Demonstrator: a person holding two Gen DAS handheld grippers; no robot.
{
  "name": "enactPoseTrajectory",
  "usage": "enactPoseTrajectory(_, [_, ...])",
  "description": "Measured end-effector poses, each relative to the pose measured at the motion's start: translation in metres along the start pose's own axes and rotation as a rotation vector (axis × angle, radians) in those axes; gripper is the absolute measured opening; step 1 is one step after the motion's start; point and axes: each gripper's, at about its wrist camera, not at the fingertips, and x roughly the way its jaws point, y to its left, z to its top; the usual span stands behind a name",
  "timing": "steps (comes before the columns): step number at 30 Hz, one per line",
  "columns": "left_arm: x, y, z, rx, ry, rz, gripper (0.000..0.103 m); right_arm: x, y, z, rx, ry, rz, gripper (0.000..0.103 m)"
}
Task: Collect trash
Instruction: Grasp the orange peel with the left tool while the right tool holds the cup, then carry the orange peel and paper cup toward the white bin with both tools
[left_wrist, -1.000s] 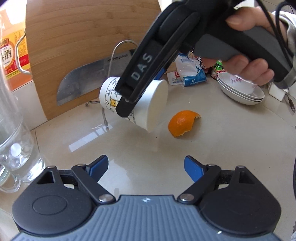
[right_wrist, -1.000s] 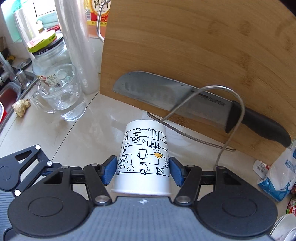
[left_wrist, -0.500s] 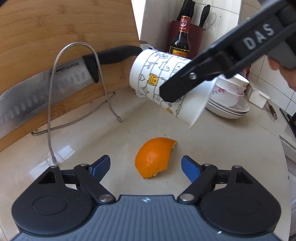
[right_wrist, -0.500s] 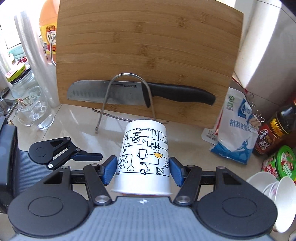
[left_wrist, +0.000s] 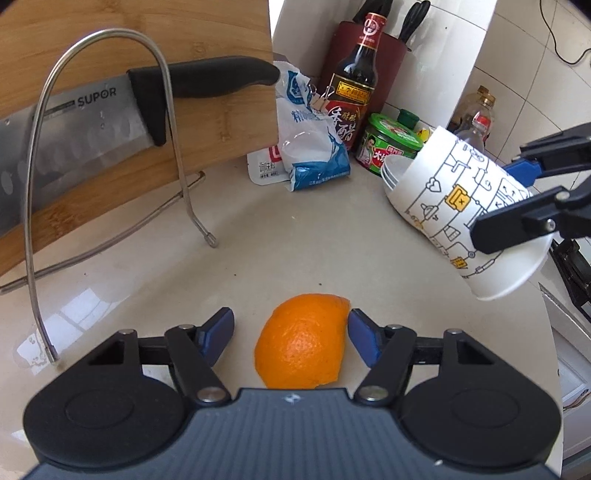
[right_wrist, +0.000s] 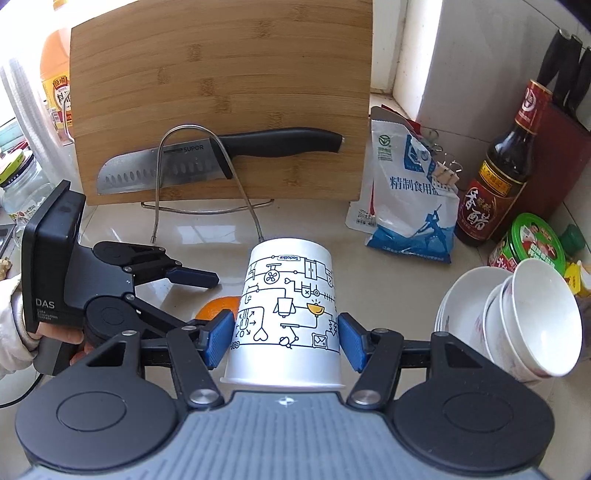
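Note:
An orange peel (left_wrist: 303, 339) lies on the pale counter between the open fingers of my left gripper (left_wrist: 291, 328); the right blue pad touches or nearly touches it, the left pad stands apart. My right gripper (right_wrist: 284, 332) is shut on a white paper cup (right_wrist: 288, 306) with line drawings, held off the counter. That cup also shows at the right of the left wrist view (left_wrist: 465, 214). The right wrist view shows the left gripper (right_wrist: 192, 295) at the left, with a bit of the peel (right_wrist: 218, 306) behind the cup.
A bamboo cutting board (right_wrist: 221, 92) leans at the back with a knife (right_wrist: 221, 155) in a wire rack (left_wrist: 177, 147). A salt bag (right_wrist: 406, 195), vinegar bottle (right_wrist: 498, 173), green-lidded jar (right_wrist: 532, 240) and stacked bowls (right_wrist: 517, 321) stand right. A glass jar (right_wrist: 22, 184) is left.
My left gripper has moved forward so the orange peel now lies between its fingers. My right gripper has carried the cup to the right and back from the cutting board.

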Motion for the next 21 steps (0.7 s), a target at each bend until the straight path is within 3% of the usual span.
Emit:
enactPoseTrajectory(3, [0.003,-0.003,0.003,0.023,0.010,0.004,0.061,-0.002,-0.003,-0.005,0.015,-0.005,-0.007,0.066])
enactPoseTrajectory(5, [0.003,-0.008,0.002,0.049,0.016,0.007,0.048,-0.004,-0.004,-0.006,0.024,-0.009,-0.013,0.066])
enactPoseTrajectory(14, [0.006,-0.023,0.003,0.125,0.035,0.035,0.039,-0.011,-0.006,-0.014,0.026,-0.020,-0.044,0.066])
enactPoseTrajectory(21, [-0.010,-0.040,0.003,0.177,0.036,0.037,0.038,-0.022,-0.003,-0.032,0.046,-0.030,-0.055,0.066])
